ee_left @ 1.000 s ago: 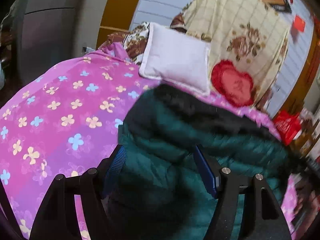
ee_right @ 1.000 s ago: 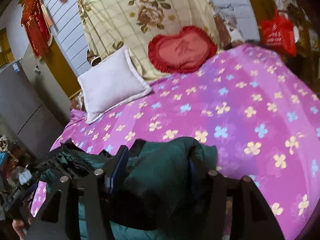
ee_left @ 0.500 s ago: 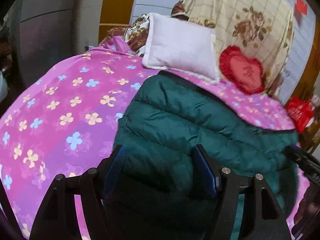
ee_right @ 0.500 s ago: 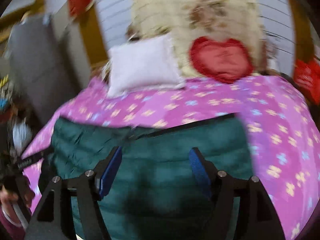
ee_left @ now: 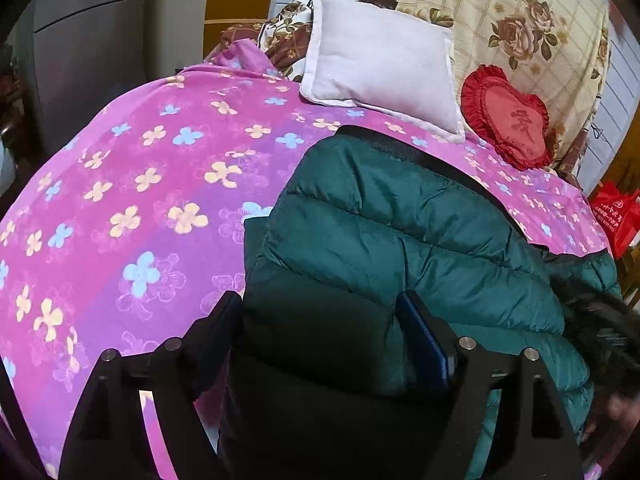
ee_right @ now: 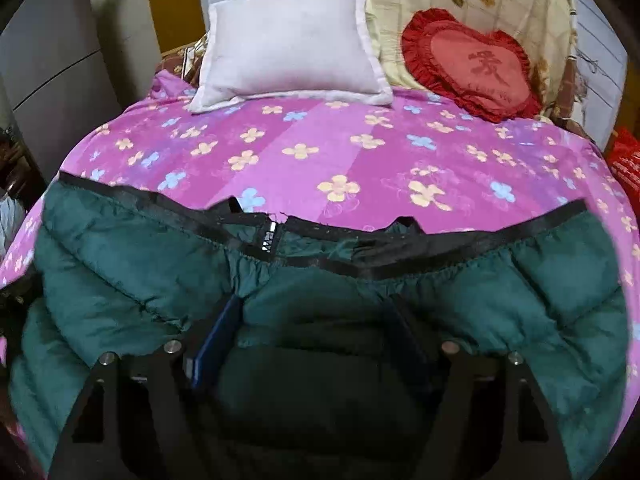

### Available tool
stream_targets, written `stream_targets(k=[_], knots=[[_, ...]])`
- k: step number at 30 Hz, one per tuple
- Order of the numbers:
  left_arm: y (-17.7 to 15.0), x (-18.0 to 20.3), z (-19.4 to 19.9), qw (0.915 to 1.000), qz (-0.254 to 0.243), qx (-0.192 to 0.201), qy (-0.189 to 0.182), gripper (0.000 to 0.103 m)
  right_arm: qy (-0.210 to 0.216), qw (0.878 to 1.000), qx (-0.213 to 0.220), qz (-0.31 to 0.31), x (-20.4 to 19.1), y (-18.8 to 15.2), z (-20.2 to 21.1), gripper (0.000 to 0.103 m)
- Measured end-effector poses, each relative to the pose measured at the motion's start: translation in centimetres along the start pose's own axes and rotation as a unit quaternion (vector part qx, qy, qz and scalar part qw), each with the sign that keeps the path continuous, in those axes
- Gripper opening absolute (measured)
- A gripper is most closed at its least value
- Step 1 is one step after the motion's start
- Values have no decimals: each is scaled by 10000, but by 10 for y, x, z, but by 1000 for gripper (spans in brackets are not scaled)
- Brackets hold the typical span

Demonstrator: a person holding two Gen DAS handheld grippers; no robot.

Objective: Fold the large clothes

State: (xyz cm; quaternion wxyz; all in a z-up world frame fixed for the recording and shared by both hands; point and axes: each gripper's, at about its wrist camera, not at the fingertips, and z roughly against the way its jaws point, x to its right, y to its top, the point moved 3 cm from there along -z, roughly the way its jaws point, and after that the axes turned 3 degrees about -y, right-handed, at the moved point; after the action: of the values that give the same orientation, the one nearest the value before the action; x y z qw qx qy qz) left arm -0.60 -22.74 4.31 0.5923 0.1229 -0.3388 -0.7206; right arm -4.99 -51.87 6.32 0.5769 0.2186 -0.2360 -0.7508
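Observation:
A dark green puffer jacket (ee_left: 400, 240) with a black hem band lies spread on the pink flowered bedspread (ee_left: 140, 200). In the right wrist view the jacket (ee_right: 120, 272) lies wide across the near part of the bed, its black band toward the pillows. My left gripper (ee_left: 320, 320) has its fingers wide apart with jacket fabric bulging between them. My right gripper (ee_right: 316, 320) also has its fingers wide apart with jacket fabric between them. Whether either one pinches the fabric is hidden.
A white pillow (ee_right: 288, 40) and a red heart cushion (ee_right: 472, 64) lean at the head of the bed against a floral quilt (ee_left: 520, 20). A grey cabinet (ee_left: 80, 60) stands on the left. A red bag (ee_left: 616, 216) hangs at the right.
The jacket has gone from bunched in the right gripper to spread flat across the bed. The right wrist view has swung to face the pillows straight on. The left gripper has shifted slightly.

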Motion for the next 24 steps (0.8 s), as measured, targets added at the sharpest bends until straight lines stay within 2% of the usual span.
stream_targets(k=[3,5,8,12,14,19,22,24], knots=[[-1,0,2,10000,42,7,14,64,382,9978,550,17,-15,10,37,77],[-1,-1,2,10000,70,3,3,64,714,9953,622,198,-37,19,51,78],[0,-2,3,9999,114,-12,-28,64,716,9955,309,538,-76,28,39,77],[1,-3,1,9999,99,-44,5,64,497,9971,-152,562,-97,26,-3,77],[0,-2,-2,9999,96,-72,4,64,489,9971,-386,447,-96,22,-27,77],[0,-3,-5,9999,99,-72,9,64,577,9971,-410,277,-91,19,-36,78],[-1,-2,-4,9999,86,-52,32,64,797,9965,-207,136,-78,20,-13,78],[0,-3,-5,9999,97,-60,19,64,816,9966,96,10,-54,22,16,79]])
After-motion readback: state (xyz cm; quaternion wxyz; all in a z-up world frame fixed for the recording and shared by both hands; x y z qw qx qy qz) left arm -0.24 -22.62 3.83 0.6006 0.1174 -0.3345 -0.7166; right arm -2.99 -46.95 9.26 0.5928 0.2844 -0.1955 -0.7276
